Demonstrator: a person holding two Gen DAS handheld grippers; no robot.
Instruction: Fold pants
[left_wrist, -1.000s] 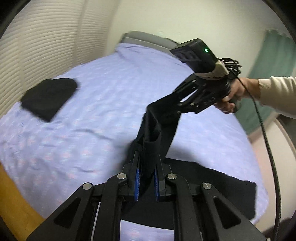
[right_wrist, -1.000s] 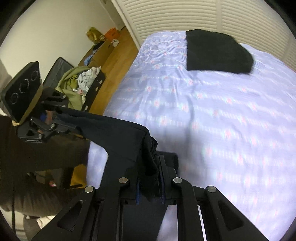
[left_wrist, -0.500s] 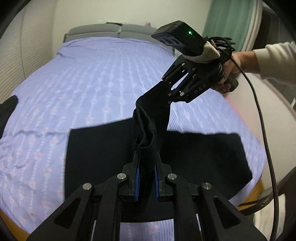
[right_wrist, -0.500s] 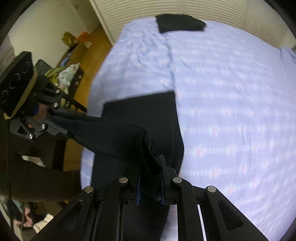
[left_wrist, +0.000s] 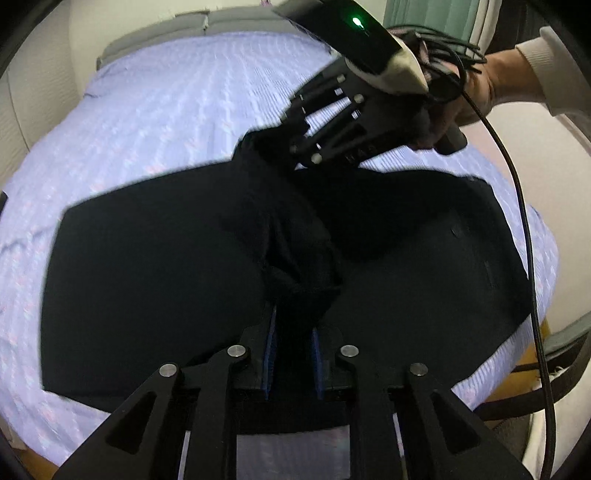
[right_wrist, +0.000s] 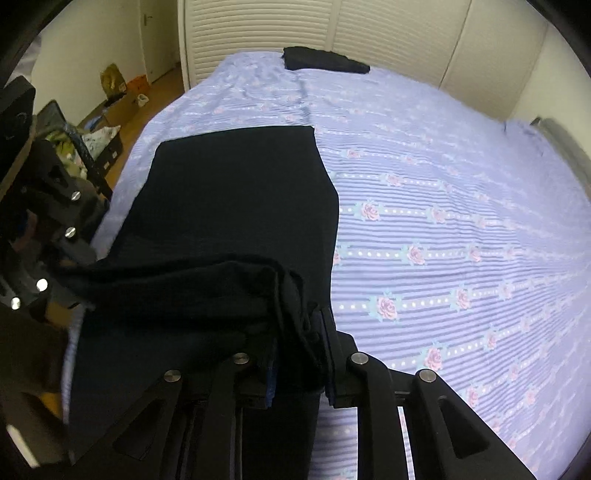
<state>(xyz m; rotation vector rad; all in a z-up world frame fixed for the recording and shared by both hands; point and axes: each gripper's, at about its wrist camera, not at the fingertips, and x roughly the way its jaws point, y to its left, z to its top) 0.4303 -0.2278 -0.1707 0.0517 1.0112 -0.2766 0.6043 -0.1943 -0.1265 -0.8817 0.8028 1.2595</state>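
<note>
Black pants (left_wrist: 155, 280) lie spread flat on a bed (left_wrist: 177, 110) covered by a lilac striped sheet with small roses, close under both claws. One edge of the fabric is lifted off the flat layer and runs as a bunched ridge between the two claws.

Left gripper (left_wrist: 293, 332): pointed steeply down; a gathered fold of the pants sits between its blue-lined fingers (left_wrist: 271, 332). The jaws are opening, with cloth in the gap, though whether the pads press on it cannot be told for certain.

Right gripper (right_wrist: 299, 354): likewise angled down, its jaws opening, with a thick roll of the same edge between them and draping over the near finger. In the left wrist view it appears ahead and to the right, carried by a hand (left_wrist: 476, 92) in a cream sleeve (left_wrist: 546, 74), with a cable (left_wrist: 524, 229) trailing down.

Beyond the right gripper, at the far edge of the bed, rests a folded dark garment (right_wrist: 325, 62) before louvred doors (right_wrist: 258, 29). To its left, a wooden floor (right_wrist: 147, 99) holds assorted clutter.
</note>
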